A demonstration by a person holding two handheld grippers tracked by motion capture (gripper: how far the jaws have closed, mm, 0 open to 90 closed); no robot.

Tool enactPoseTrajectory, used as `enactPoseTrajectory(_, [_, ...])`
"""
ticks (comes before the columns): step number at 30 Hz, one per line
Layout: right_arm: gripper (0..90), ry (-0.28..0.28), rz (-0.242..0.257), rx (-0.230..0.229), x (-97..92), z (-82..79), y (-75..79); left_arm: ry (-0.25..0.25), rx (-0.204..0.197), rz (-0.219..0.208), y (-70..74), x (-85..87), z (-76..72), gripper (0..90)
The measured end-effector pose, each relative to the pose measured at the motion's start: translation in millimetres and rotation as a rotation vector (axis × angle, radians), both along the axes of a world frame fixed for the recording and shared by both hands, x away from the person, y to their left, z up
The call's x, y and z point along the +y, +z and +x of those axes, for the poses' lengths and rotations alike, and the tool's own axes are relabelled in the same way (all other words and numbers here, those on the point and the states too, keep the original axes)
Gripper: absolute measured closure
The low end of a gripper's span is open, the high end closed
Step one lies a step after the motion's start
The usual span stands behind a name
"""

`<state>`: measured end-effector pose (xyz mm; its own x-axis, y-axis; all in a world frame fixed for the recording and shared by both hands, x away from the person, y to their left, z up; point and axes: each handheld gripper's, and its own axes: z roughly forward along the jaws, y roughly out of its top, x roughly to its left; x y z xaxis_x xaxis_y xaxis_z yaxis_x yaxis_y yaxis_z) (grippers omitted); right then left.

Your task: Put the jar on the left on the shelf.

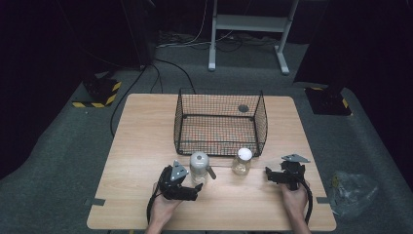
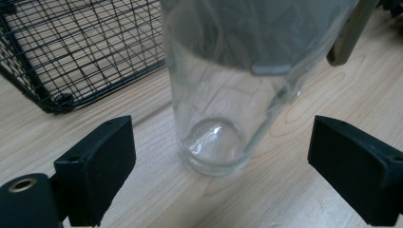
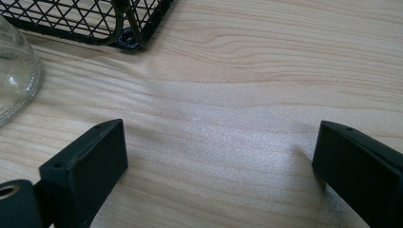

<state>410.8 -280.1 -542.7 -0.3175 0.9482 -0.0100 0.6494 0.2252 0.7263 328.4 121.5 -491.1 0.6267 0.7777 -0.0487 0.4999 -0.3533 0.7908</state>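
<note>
Your left tool (image 2: 218, 166) has its jaws apart, clear of the bottle (image 2: 223, 95) standing on the counter (image 1: 136, 146) at its 12 o'clock. Your right tool (image 3: 218, 175) is also spread, over bare wood, jar (image 1: 242, 161) at its 10 o'clock. The basket (image 1: 220, 122) sits beyond both.

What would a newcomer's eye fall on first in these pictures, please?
Probably the black wire basket standing at the middle of the wooden table. Next come the two clear glass containers in front of it: the tall bottle with a grey lid, and the small jar with a white lid to its right. The left gripper has its open jaws either side of the bottle's base, not touching it.
</note>
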Motion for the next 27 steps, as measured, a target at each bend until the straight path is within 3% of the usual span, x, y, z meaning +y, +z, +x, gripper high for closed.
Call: enactPoseTrajectory(27, [4.0, 0.0, 0.001, 0.0, 0.0, 0.0, 0.0, 0.013, -0.02, -0.03, 9.6, -15.4, 17.8, 18.6])
